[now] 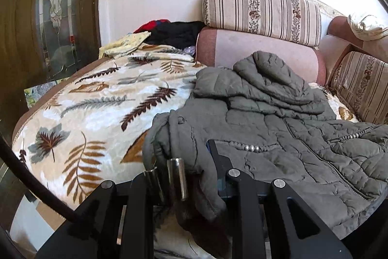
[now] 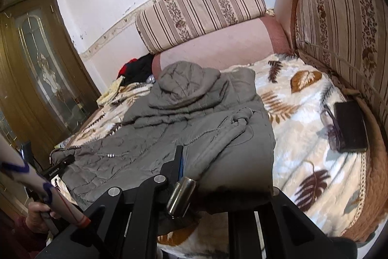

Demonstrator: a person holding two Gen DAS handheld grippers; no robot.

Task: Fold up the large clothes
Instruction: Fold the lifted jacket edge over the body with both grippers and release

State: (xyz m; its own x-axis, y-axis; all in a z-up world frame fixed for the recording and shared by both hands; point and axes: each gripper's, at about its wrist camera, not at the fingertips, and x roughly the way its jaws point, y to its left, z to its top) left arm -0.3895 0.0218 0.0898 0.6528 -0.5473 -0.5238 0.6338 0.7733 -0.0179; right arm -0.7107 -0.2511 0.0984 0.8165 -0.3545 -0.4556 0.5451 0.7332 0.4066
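The grey quilted jacket [image 1: 286,137] lies spread on the leaf-print blanket [image 1: 80,113] over the sofa seat, hood bunched toward twelve o'clock against the pink armrest [image 1: 254,50], both sleeves already drawn in over the body. At the near hem, at six o'clock in each wrist view, a gripper has hold. The left gripper [image 1: 186,162] is clenched on a thick roll of hem and sleeve cuff, fabric bulging between its fingers. The right gripper [image 2: 206,174] is clamped on the opposite hem corner; one finger is buried under the cloth, so how deep the bite goes cannot be told.

Judging by the pose, the lift-and-fold toward the hood is about to come. Here is the danger: this padded shell looks slick and bulky, and a shallow pinch on the right could slip as the weight comes up, dropping one corner and skewing the fold. The left bite holds several layers, so the sleeve may drag out of place and undo its tuck. The hood, heaped high, could keep the fold from lying flat.

Further out, a dark wallet-like case [image 2: 350,125] sits at three o'clock on the blanket, well apart. A pile of dark and red clothes [image 1: 169,32] lies at eleven o'clock, beyond the striped cushion [image 1: 262,9].
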